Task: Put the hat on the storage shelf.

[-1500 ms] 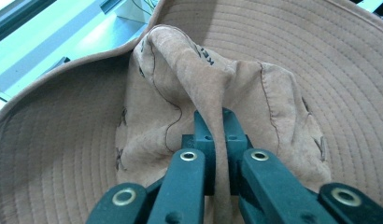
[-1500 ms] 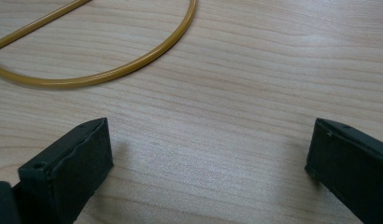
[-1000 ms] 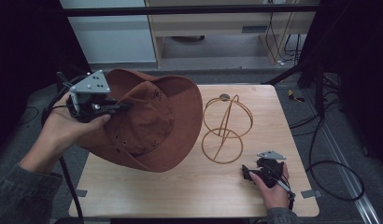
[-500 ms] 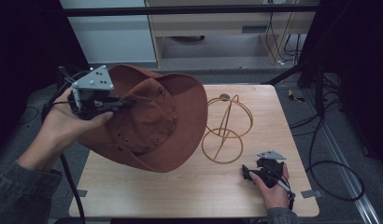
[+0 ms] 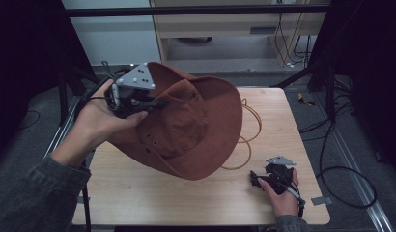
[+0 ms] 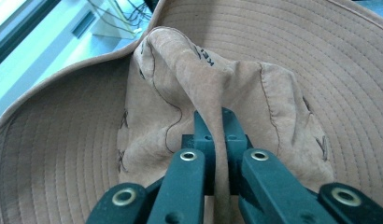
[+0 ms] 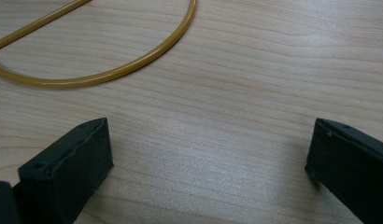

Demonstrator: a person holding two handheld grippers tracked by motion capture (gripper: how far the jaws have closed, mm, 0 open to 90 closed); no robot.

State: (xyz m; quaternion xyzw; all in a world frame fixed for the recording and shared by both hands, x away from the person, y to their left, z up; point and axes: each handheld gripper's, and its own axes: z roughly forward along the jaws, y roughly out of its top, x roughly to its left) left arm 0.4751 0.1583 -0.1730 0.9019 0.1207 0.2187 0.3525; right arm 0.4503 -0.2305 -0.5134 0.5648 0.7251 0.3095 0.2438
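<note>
High view puts your left gripper [image 5: 155, 103] at the left side of the table [image 5: 138, 193], raised off the wood, its jaws clenched on a fold of the brown hat [image 5: 196, 130]. That hat hangs tilted from the grip, its wide brim spreading over the middle of the table and hiding most of the yellow wire stand [image 5: 249, 130] behind it on the right. Left gripper view shows the pinch clearly: a ridge of the crown fabric runs up between your two black jaws, pressed from both sides. Your right gripper [image 5: 258, 180] rests on the near right part of the table, well apart from the hat, jaws spread wide over bare wood, just near the stand's base ring.
</note>
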